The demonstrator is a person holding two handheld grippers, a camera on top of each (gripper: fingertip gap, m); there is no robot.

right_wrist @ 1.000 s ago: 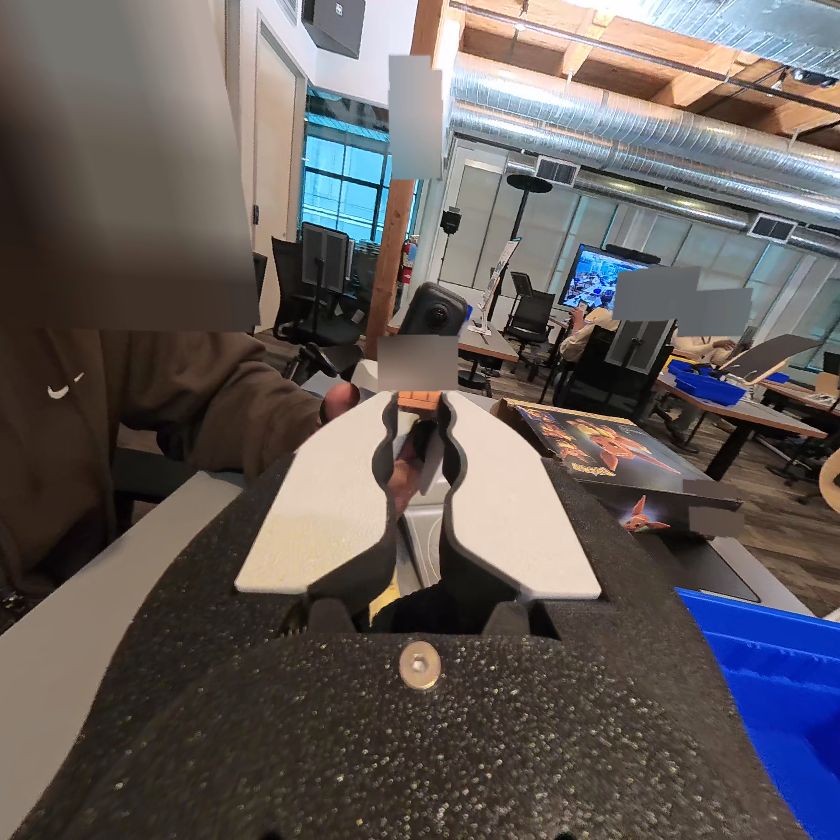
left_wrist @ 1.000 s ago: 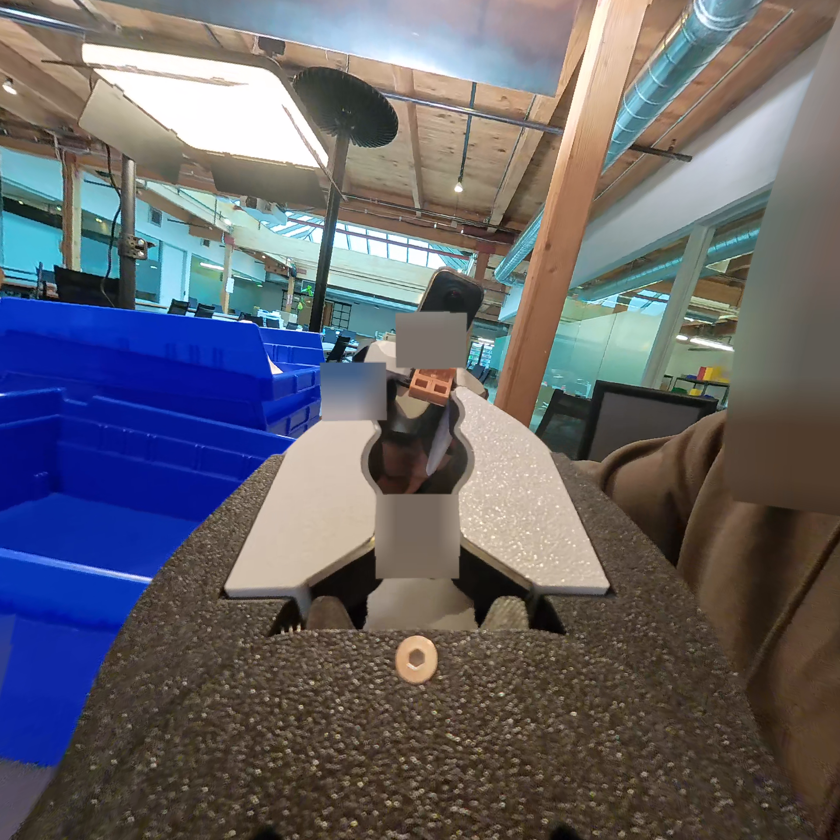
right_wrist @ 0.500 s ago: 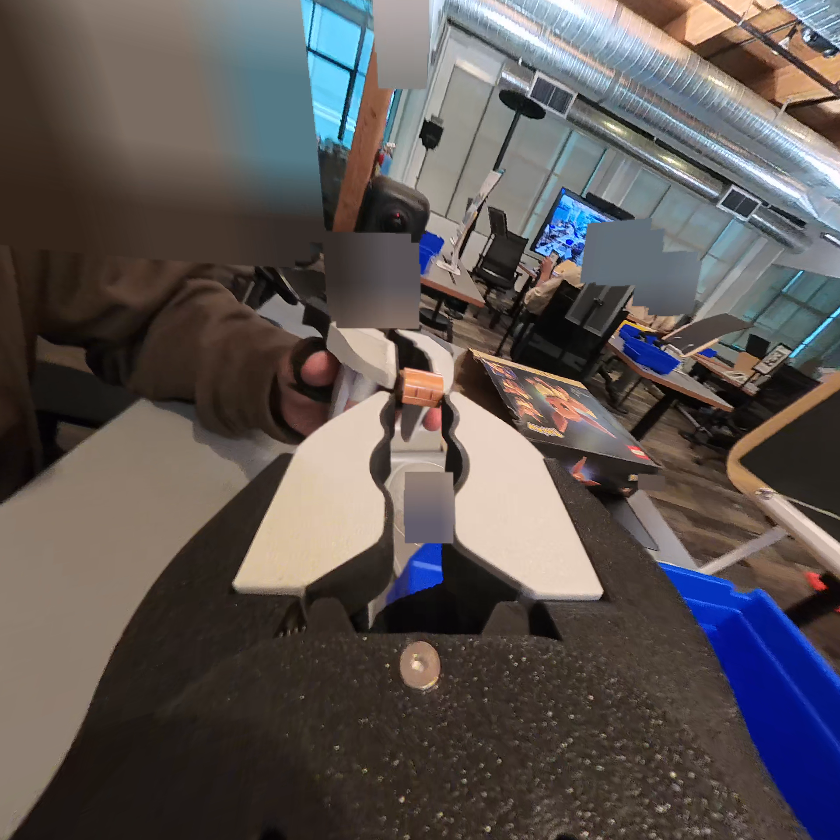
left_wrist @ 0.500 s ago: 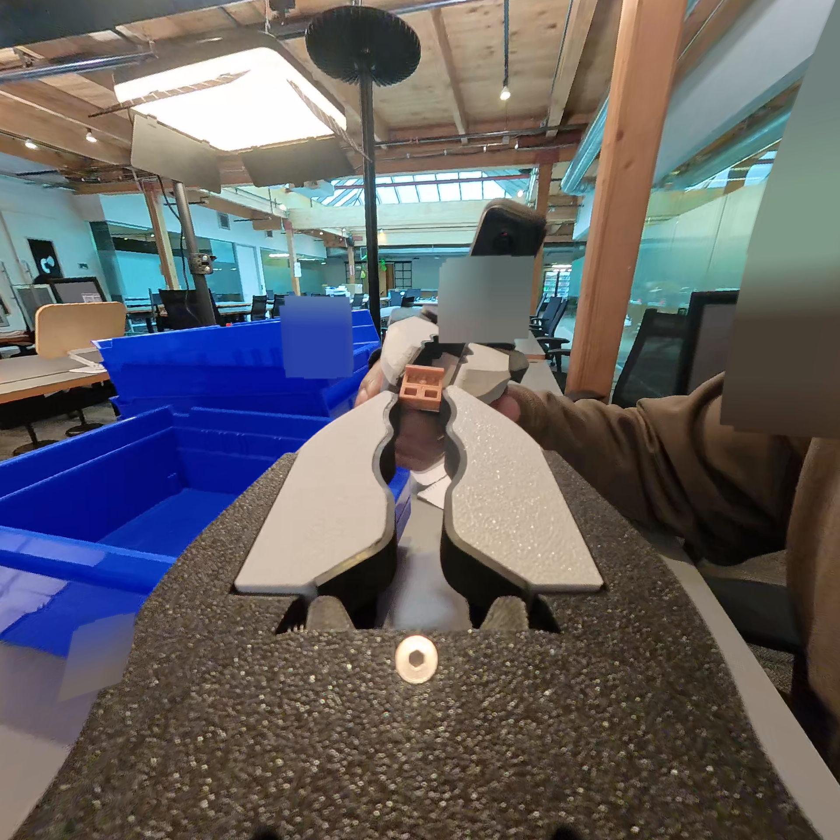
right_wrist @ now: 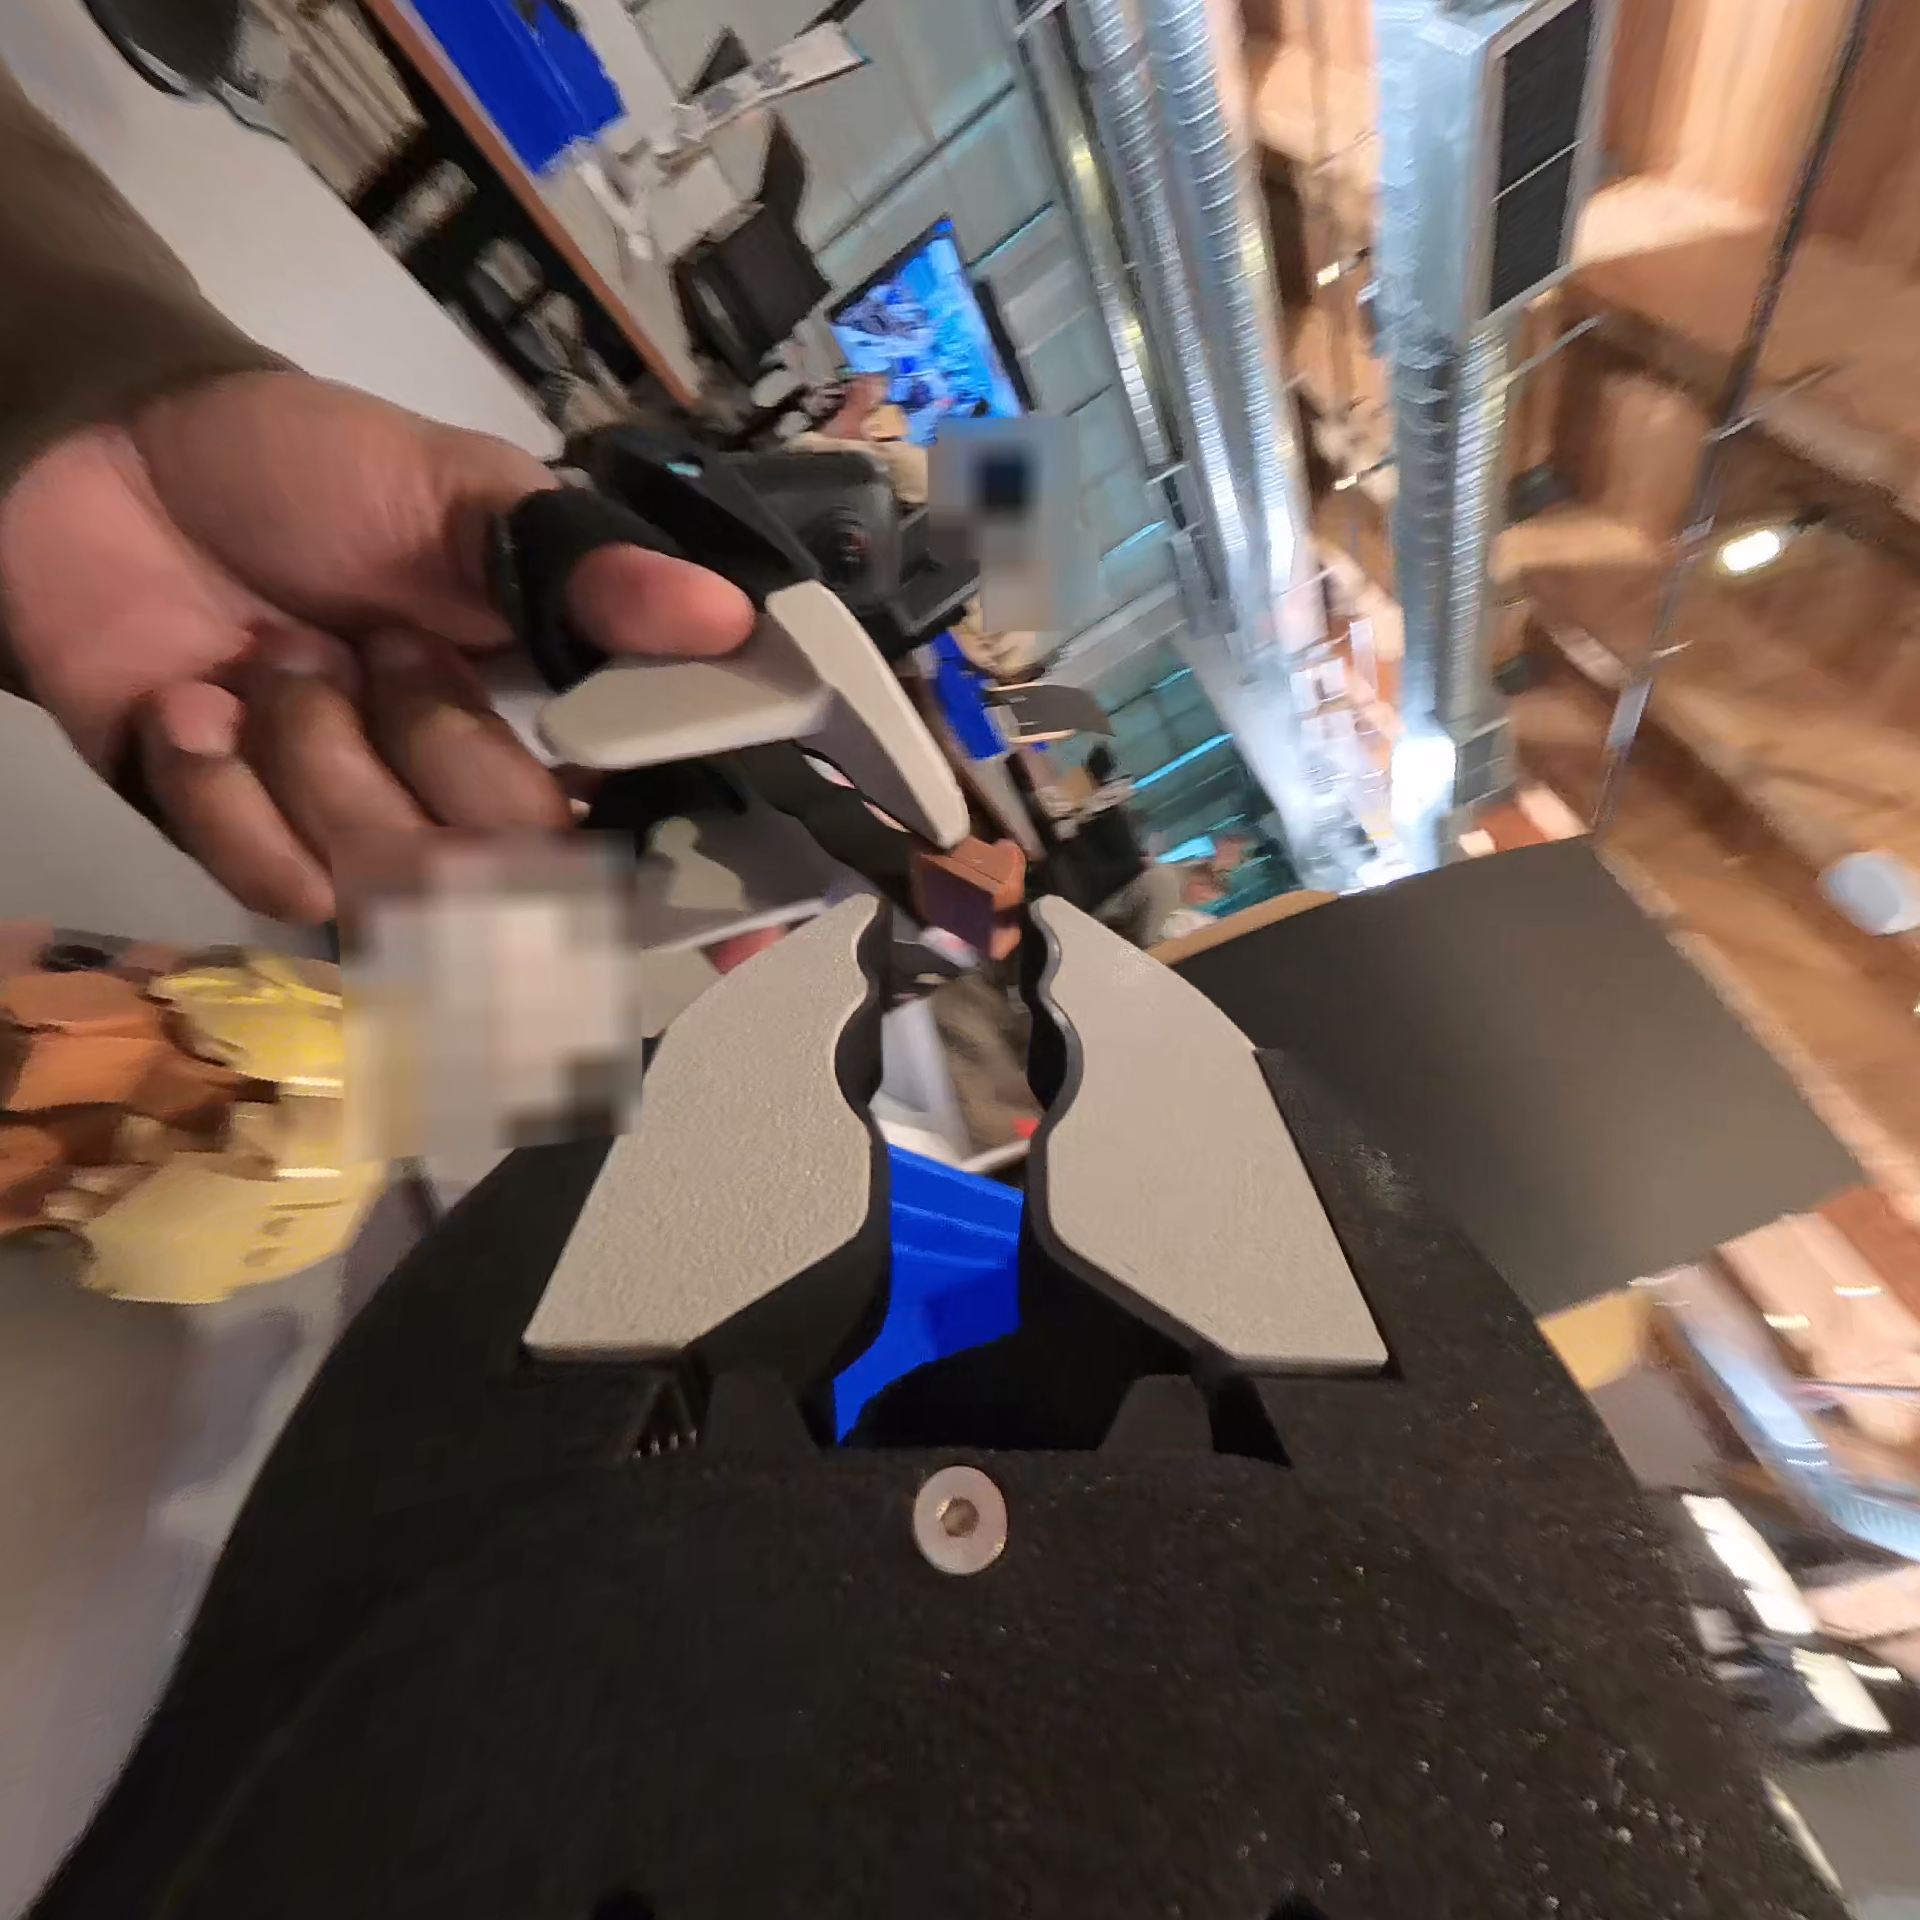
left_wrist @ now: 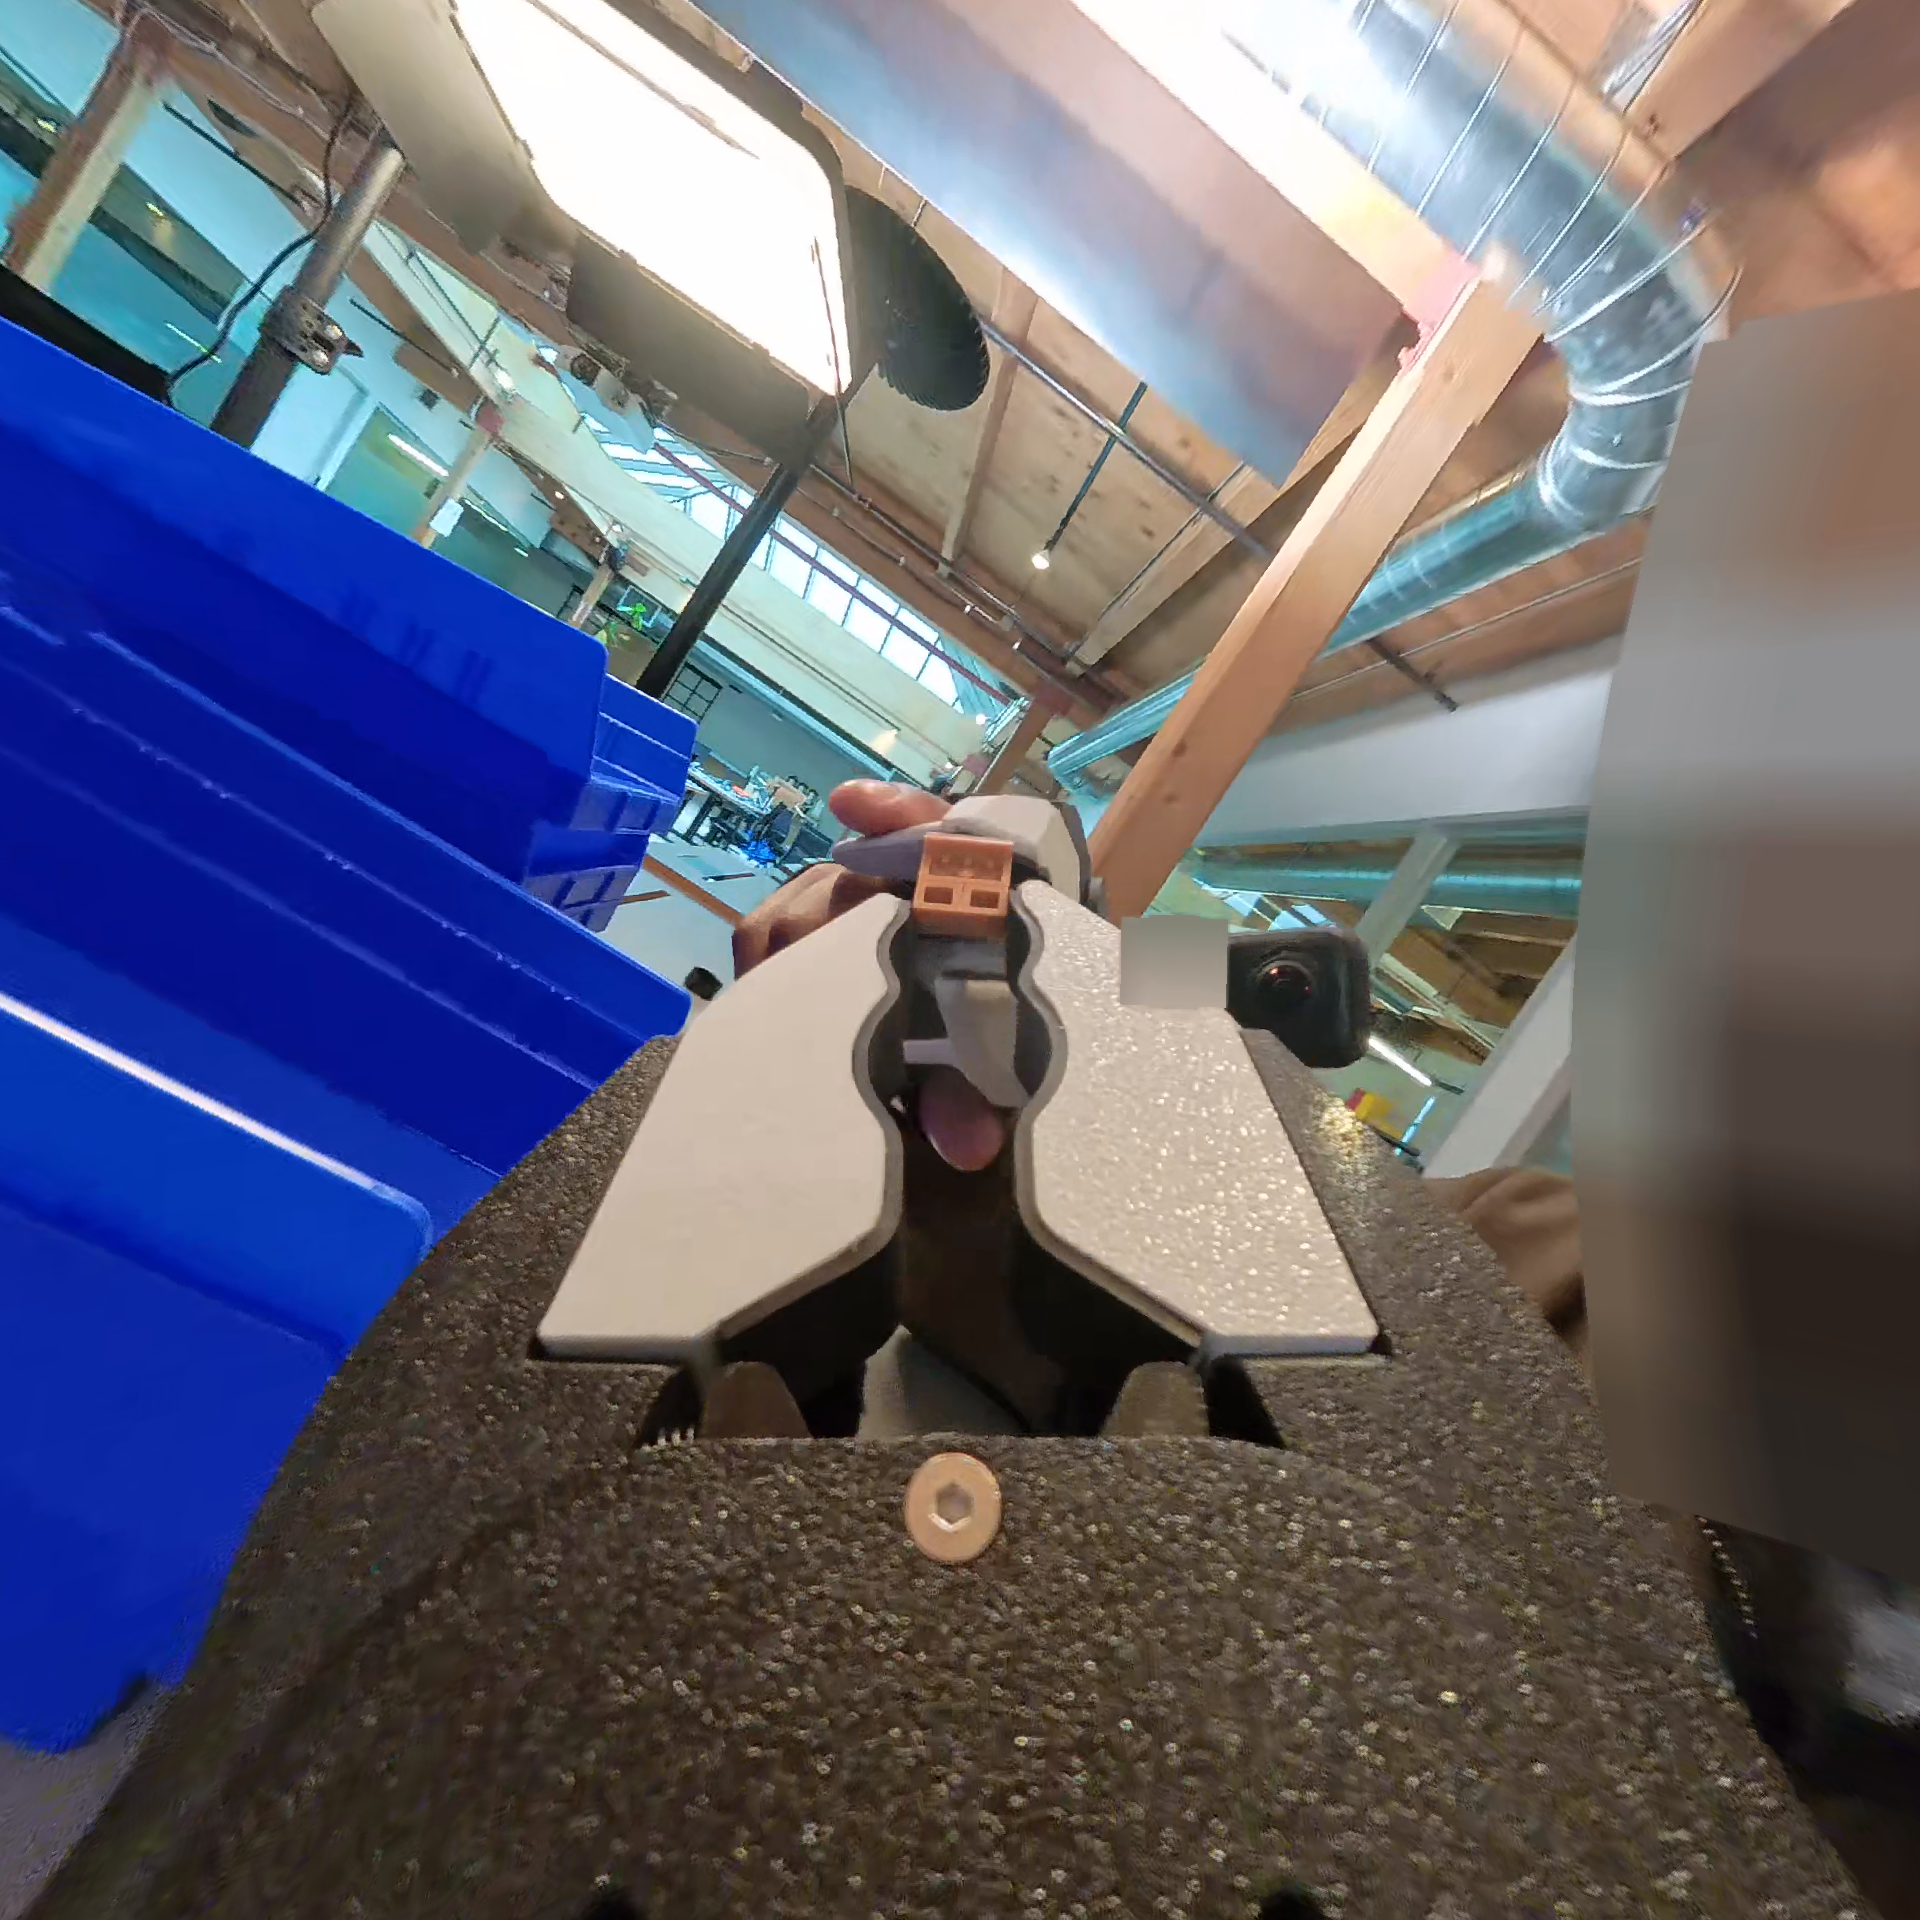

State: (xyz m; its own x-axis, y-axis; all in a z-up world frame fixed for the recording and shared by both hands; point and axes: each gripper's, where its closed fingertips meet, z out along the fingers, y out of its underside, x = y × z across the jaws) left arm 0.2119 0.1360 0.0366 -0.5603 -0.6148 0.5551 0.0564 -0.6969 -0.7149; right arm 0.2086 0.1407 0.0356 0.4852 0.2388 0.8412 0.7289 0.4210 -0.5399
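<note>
Left wrist view, small orange brick [left_wrist: 962, 884] with 2 square recesses, clamped by left gripper [left_wrist: 962, 914]

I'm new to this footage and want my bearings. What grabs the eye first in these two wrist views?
A small orange brick pinched at the tips of the left hand-held gripper, the right hand-held gripper facing it tip to tip. Stacked bright blue bins fill the left wrist view's left side, under a glowing light panel.

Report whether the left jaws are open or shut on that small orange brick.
Shut on it: the orange brick sits pinched between both fingertips of the left gripper, held aloft.
</note>
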